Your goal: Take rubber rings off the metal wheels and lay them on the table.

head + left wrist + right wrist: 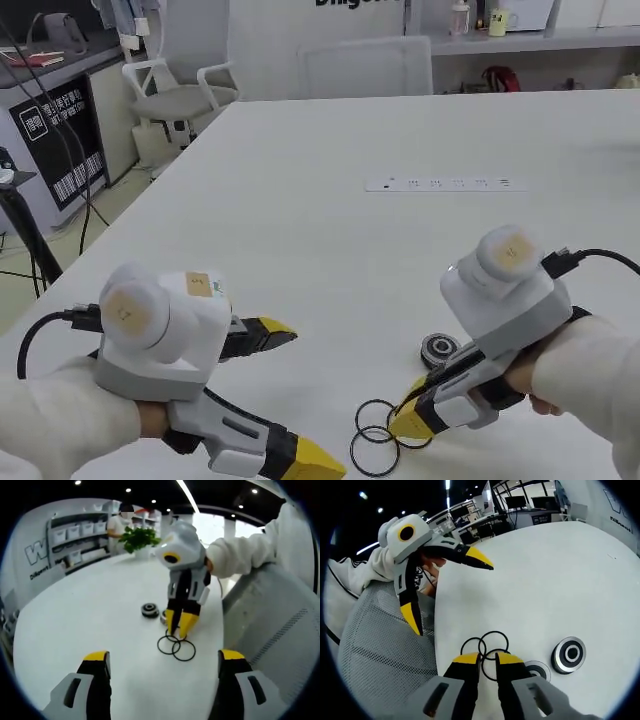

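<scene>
- Right gripper view: loose rubber rings (485, 647) lie overlapping on the table (545, 570) near its edge, with two metal wheels (568, 655) just beside them.
- Your right gripper (488, 658): jaws nearly closed, tips at the rings. Cannot tell if one is pinched.
- Your left gripper (164, 656): jaws wide apart, holding nothing.

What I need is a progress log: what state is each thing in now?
Left gripper: open wide, empty.
Right gripper: jaws nearly together over the rings; grip unclear.
Rings: three, loose, flat on the table, overlapping.
Wheels: two, lying flat; whether rubber remains on them, unclear.
</scene>
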Tool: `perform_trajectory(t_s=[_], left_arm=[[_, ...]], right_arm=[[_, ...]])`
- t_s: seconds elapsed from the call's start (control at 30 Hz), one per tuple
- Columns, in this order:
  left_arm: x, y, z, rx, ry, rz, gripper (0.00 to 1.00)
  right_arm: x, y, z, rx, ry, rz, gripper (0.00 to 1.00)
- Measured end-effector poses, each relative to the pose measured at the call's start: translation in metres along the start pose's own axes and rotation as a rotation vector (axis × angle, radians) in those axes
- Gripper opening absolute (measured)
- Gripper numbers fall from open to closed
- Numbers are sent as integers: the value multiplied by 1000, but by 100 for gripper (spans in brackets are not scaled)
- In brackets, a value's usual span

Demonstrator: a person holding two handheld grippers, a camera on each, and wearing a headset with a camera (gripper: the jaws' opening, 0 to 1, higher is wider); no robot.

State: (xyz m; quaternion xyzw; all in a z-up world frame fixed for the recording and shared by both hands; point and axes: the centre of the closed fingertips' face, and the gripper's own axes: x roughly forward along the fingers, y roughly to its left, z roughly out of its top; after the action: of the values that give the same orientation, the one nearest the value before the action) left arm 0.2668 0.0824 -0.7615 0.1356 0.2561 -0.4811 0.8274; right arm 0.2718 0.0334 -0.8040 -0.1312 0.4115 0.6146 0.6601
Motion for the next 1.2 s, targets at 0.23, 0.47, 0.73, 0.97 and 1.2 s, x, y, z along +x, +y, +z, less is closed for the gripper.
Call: perform_trajectory(t_s=[0.23,0.47,0.73,0.97,1.2], left_arm=[[0,0,0,-2,0,1,90],[0,0,0,-3,-1,0,90],[0,0,-1,-2,3,-2,90],[0,0,-1,-5,2,-3,90],[0,-1,0,-6,2,-5,90]], right_arm=[[-7,-4,7,2,-30,-16,11],[-13,-7,13,8,-61,-26,11],[-24,-13,23,16,-110,-46,11],[-34,-15,33,11,-157,-62,11],[-49,-17,45,22,-221,-84,12]])
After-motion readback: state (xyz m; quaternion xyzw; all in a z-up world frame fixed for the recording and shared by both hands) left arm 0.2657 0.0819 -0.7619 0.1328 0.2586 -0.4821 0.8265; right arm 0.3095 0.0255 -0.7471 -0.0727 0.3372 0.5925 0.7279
